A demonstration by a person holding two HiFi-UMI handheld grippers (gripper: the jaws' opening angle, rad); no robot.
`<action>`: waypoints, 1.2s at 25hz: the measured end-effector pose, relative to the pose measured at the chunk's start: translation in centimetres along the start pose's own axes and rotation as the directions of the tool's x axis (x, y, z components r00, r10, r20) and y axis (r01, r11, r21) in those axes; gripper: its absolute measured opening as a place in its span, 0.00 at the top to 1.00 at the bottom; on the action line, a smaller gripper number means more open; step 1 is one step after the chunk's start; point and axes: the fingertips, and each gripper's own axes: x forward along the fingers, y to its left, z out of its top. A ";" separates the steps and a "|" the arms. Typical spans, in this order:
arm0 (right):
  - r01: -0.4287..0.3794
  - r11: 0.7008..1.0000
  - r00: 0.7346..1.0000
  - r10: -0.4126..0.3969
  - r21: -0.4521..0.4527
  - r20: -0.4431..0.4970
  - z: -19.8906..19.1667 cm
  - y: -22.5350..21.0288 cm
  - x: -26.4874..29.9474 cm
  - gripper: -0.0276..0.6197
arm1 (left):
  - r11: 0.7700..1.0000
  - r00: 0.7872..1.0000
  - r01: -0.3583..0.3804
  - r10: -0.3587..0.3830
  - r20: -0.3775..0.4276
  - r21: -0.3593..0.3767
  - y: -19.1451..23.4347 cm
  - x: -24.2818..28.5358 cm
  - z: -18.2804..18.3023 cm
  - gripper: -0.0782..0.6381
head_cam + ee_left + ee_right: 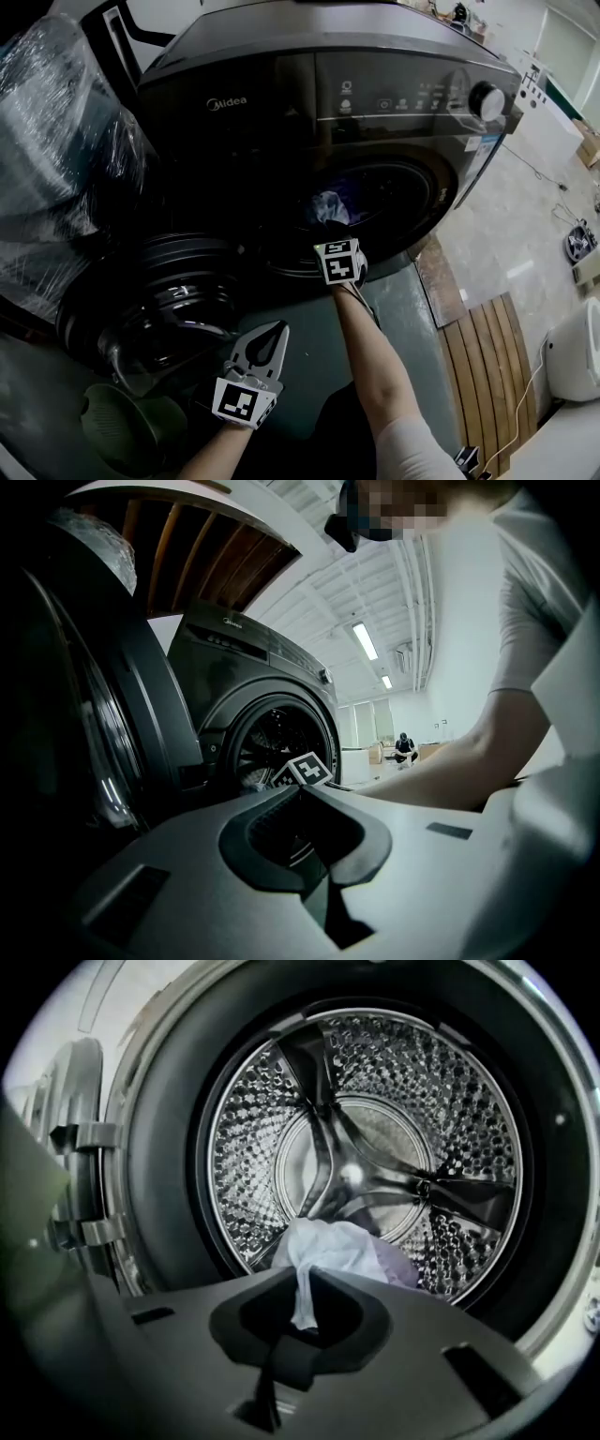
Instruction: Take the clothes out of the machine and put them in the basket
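R gripper [302, 1277]: jaws shut on a thin fold of the white cloth [333, 1246], the rest lying low at the front of the washer drum [375, 1119]. We judge it light, soft & limp. It'll drape & trail, so a thicker bunch would hold safer. L gripper [298, 789]: jaws closed, empty, outside the drum near the open door [112, 714].

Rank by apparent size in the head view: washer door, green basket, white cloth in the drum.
1. washer door, largest
2. green basket, cut off at the bottom edge
3. white cloth, smallest; only part of it shows
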 end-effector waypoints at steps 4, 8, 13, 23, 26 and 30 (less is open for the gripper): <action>0.009 1.000 1.000 -0.009 -0.009 0.004 0.6 -0.2 -0.9 0.88 | 1.000 1.000 0.010 -0.010 0.016 -0.005 0.0 -0.2 0.8 0.86; 0.018 1.000 1.000 -0.018 -0.001 0.016 1.3 -0.3 -1.8 0.89 | 1.000 0.999 0.014 -0.013 0.039 -0.008 0.2 -0.4 1.3 0.86; 0.028 1.000 0.999 -0.028 0.002 0.025 2.3 -1.0 -3.2 0.89 | 1.000 0.999 0.019 -0.018 0.049 -0.024 0.3 -0.5 1.8 0.86; 0.028 1.000 0.997 -0.027 -0.006 0.075 4.4 -1.6 -7.5 0.89 | 0.998 0.995 0.030 -0.024 0.092 -0.057 0.6 -0.9 3.2 0.86; 0.028 1.000 0.995 -0.028 -0.003 0.100 5.2 -1.9 -8.8 0.89 | 0.997 0.995 0.040 -0.034 0.091 -0.062 0.3 -1.0 3.2 0.86; 0.031 0.999 0.992 -0.030 -0.007 0.121 6.0 -2.1 -10.6 0.89 | 0.995 0.994 0.053 -0.045 0.100 -0.081 0.1 -1.0 3.3 0.86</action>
